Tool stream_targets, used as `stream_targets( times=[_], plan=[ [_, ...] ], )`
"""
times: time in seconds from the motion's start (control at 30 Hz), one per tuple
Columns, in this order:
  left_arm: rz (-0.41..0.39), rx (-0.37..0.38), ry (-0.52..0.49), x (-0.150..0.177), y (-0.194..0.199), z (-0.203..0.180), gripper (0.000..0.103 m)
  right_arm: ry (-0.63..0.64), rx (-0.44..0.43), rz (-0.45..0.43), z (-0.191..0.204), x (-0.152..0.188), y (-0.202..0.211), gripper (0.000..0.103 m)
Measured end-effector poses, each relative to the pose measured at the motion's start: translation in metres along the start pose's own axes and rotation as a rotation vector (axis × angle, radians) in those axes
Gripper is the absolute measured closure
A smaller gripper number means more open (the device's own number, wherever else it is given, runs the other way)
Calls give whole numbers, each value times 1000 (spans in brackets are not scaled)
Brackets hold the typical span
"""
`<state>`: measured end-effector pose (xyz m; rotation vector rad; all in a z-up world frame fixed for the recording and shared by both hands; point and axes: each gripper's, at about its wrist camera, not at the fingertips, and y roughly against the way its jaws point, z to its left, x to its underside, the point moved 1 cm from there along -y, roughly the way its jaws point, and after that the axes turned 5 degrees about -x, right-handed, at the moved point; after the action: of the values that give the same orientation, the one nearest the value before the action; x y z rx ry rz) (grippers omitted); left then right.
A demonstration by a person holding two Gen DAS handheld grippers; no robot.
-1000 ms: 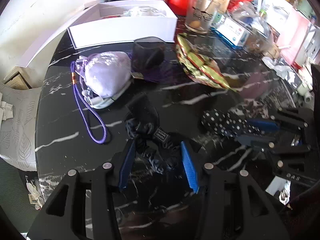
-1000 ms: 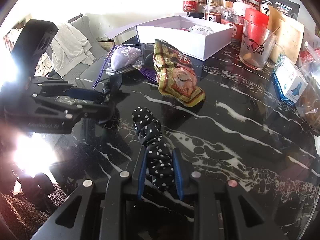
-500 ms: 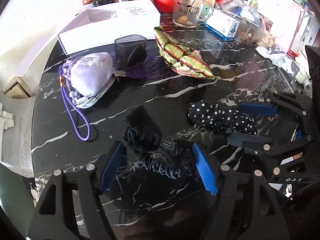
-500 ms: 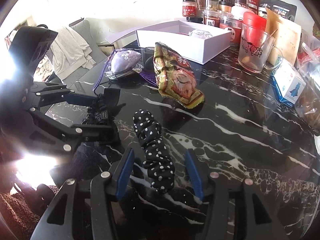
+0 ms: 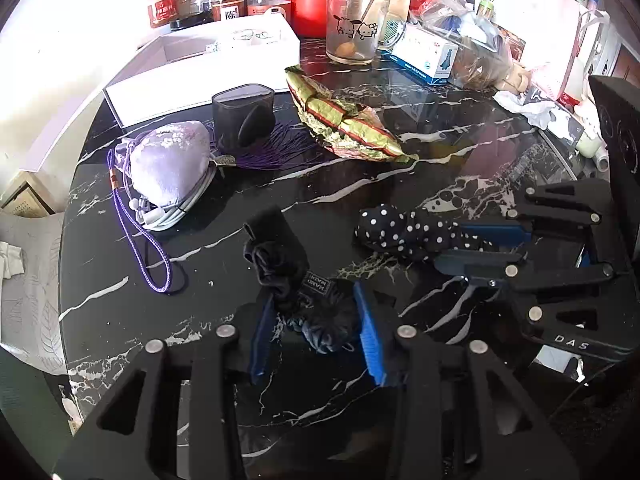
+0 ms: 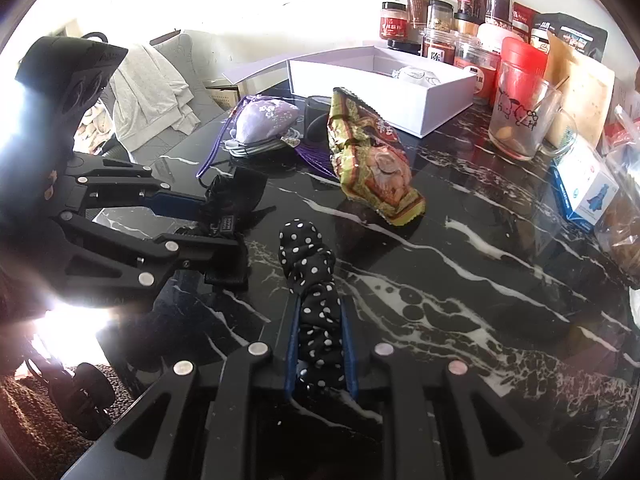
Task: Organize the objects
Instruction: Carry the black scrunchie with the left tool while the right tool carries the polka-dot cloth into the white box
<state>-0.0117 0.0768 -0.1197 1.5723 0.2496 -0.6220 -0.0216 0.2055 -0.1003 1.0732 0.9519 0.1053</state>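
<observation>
Nearest the right wrist camera, the right gripper [image 6: 320,344] is clamped tight on the polka-dot scrunchie [image 6: 314,292], its blue pads pressing both sides of the fabric while the free end lies forward on the black marble table [image 6: 480,280]. Nearest the left wrist camera, the left gripper [image 5: 316,320] stands partly closed around the black scrunchie [image 5: 296,280]; its jaws have just been closing with the fabric between them, and the pads appear to press the bunched rear part, though how firm that contact is cannot be confirmed. Both scrunchies rest on the table, near each other. Judged step: both items are being secured for pickup. Next move calls for a lift clear of the surface and carriage over the purple pouch [image 5: 172,164], the dark translucent cup [image 5: 244,120] and the foil snack packet [image 5: 348,128] to the open white box [image 5: 200,72] beyond, which is the likely destination; the loose fabric may trail and snag on that clutter. Jars and a glass mug [image 5: 356,28] stand farthest back. Against half a second ago, both grippers stood wide of their scrunchies and have since closed in; the right jaws have just been closing onto the fabric.
</observation>
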Motion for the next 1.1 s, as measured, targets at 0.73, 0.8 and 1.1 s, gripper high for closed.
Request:
stream_targets(
  times=[0.73, 0.8, 1.1],
  plan=[
    [-83, 7, 54, -4, 45, 27, 93, 34, 1, -50, 16, -17, 24, 86],
    [-91, 5, 57, -5, 50, 30, 93, 44, 4, -55, 19, -20, 26, 86],
    [-135, -35, 50, -22, 79, 41, 93, 103, 4, -79, 31, -43, 34, 86]
  ],
)
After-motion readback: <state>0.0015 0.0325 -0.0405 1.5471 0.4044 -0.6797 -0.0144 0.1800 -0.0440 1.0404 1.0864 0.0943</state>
